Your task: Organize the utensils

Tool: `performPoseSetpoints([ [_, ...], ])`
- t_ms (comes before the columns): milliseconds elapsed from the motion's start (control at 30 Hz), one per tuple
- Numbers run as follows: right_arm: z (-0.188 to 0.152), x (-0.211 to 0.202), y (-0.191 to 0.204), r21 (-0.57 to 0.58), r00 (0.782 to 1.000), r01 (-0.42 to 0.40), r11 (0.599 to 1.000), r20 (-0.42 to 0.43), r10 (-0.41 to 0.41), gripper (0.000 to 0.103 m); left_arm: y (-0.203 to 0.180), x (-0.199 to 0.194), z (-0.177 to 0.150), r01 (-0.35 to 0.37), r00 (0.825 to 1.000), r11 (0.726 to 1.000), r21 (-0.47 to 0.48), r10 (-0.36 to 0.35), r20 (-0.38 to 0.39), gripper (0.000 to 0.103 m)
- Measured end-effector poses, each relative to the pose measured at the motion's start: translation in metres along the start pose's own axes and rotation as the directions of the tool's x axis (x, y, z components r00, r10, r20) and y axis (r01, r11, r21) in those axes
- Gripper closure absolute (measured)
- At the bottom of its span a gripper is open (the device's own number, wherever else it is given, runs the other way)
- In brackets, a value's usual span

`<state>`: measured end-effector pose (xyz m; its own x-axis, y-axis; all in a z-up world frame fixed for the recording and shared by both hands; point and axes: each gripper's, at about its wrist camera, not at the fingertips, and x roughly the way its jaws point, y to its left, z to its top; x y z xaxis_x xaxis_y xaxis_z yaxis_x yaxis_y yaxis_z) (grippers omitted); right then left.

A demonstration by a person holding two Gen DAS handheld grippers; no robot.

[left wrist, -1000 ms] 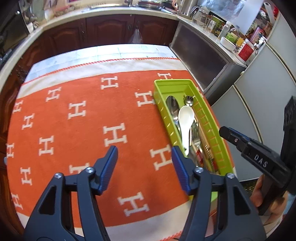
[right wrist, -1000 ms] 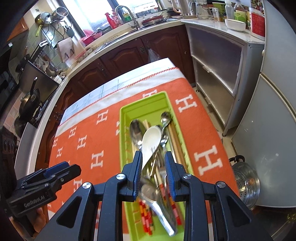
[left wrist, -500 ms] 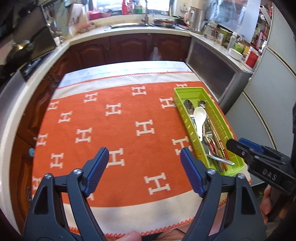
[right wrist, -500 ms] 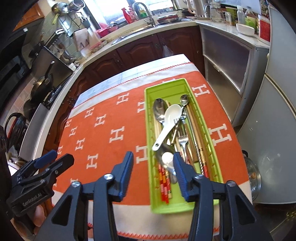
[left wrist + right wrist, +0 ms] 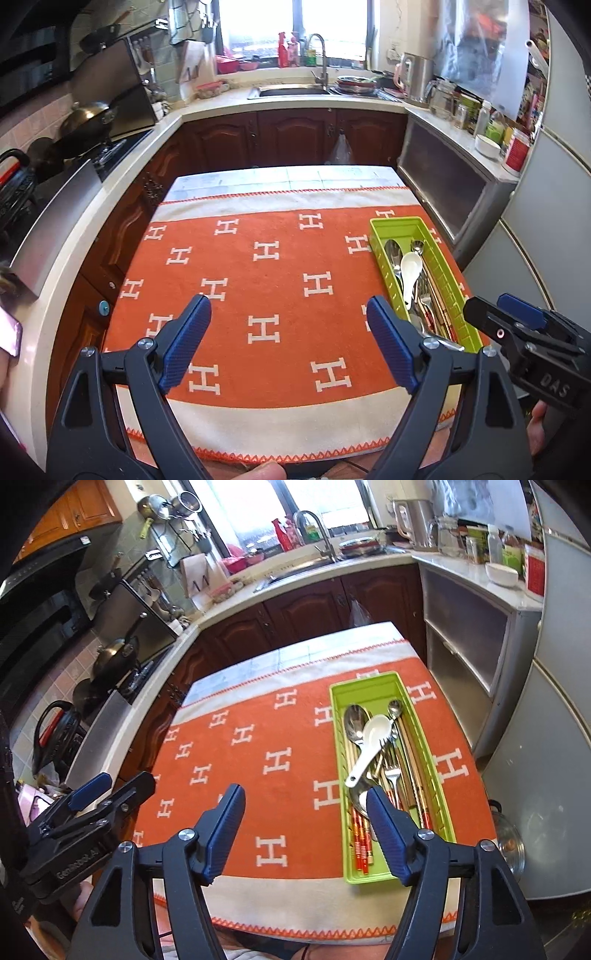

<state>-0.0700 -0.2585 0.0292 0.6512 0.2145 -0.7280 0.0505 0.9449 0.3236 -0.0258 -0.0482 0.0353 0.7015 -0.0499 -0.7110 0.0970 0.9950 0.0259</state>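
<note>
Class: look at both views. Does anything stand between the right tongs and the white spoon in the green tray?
Nothing visible does. The right tongs are open above the cloth, and the white spoon lies uncovered on top of the other cutlery in the green tray.

Green trays: one (image 5: 373, 686), on the right part of the cloth.
White spoons: one (image 5: 371, 744), lying on top of the other utensils.
Metal spoons: at least three; one large bowl (image 5: 355, 723) and one small bowl (image 5: 395, 705) at the far end, another bowl (image 5: 358, 797) at the near end.
Forks: one (image 5: 392, 775) plainly seen; others cannot be told apart.
Red chopsticks: a bundle (image 5: 360, 840); number unclear.
Orange cloths: one (image 5: 280, 291).
Grippers: two, left (image 5: 291, 343) and right (image 5: 306, 830), both spread wide and holding nothing.
</note>
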Motion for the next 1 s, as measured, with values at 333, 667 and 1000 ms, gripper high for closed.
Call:
performPoseSetpoints([
  [333,0.002,-0.026,0.042,-0.096,0.998,0.030,0.995,0.054,-0.025,0.016,0.012,-0.014,0.000,-0.032,0.999,0.996,-0.078,0.035,0.036,0.018],
  [667,0.011,-0.020,0.040,-0.082,0.996,0.058,0.995,0.067,-0.053,0.011,0.006,0.004,-0.001,-0.025,1.000,0.998,-0.049,0.026,0.002,0.018],
  [1000,0.015,-0.004,0.034,-0.057,0.996,0.071,0.996,0.060,-0.067,0.003,0.004,0.014,0.000,-0.025,1.000,0.999,-0.045,0.025,-0.008,0.018],
])
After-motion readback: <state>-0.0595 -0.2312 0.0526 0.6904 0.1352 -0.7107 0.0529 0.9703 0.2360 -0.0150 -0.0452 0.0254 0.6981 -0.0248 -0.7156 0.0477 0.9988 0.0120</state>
